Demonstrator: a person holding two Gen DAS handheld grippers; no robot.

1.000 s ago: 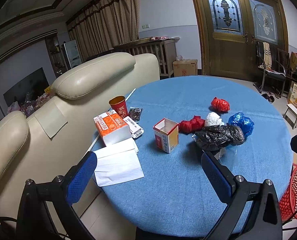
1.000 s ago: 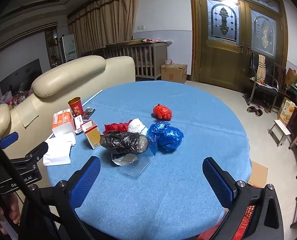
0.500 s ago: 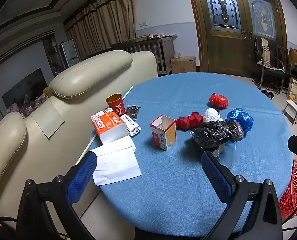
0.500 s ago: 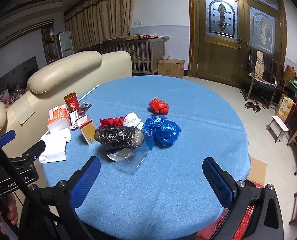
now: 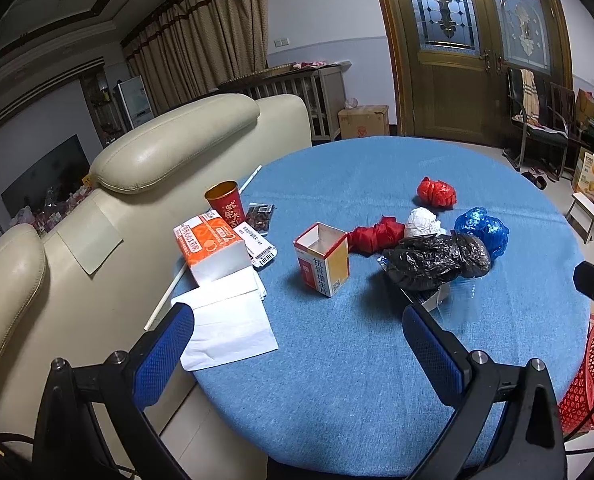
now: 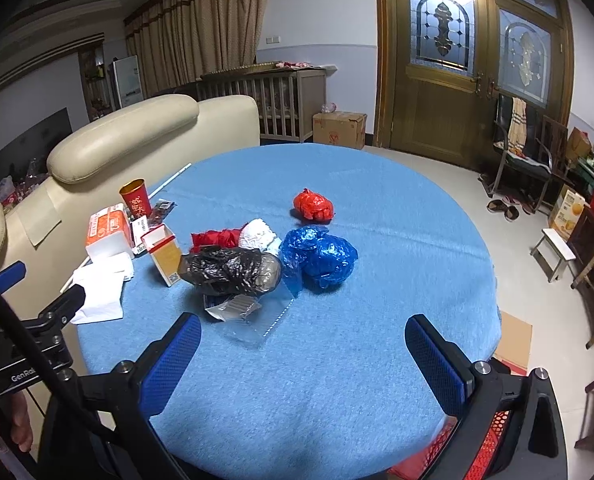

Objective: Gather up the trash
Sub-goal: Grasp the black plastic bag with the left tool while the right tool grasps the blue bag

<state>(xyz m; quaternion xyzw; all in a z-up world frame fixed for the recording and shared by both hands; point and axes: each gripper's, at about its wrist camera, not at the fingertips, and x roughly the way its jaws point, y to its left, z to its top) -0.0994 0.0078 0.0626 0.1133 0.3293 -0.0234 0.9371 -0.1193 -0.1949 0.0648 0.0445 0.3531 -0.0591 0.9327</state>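
Currently your left gripper (image 5: 297, 344) and right gripper (image 6: 303, 354) both hover spread wide, holding nothing, above the blue table's (image 6: 397, 208) near edge. Ahead of them lie the black bag (image 6: 233, 270), blue bag (image 6: 321, 256) and open carton (image 5: 323, 258).

carton (image 5: 322, 258) left of bag pile (image 5: 437, 258); sofa (image 5: 169, 148) behind table (image 5: 357, 360)

Open carton (image 5: 323, 265) reads "抗骨增生片"; left gripper (image 6: 21, 374) body shows "GenRo", partly hidden.
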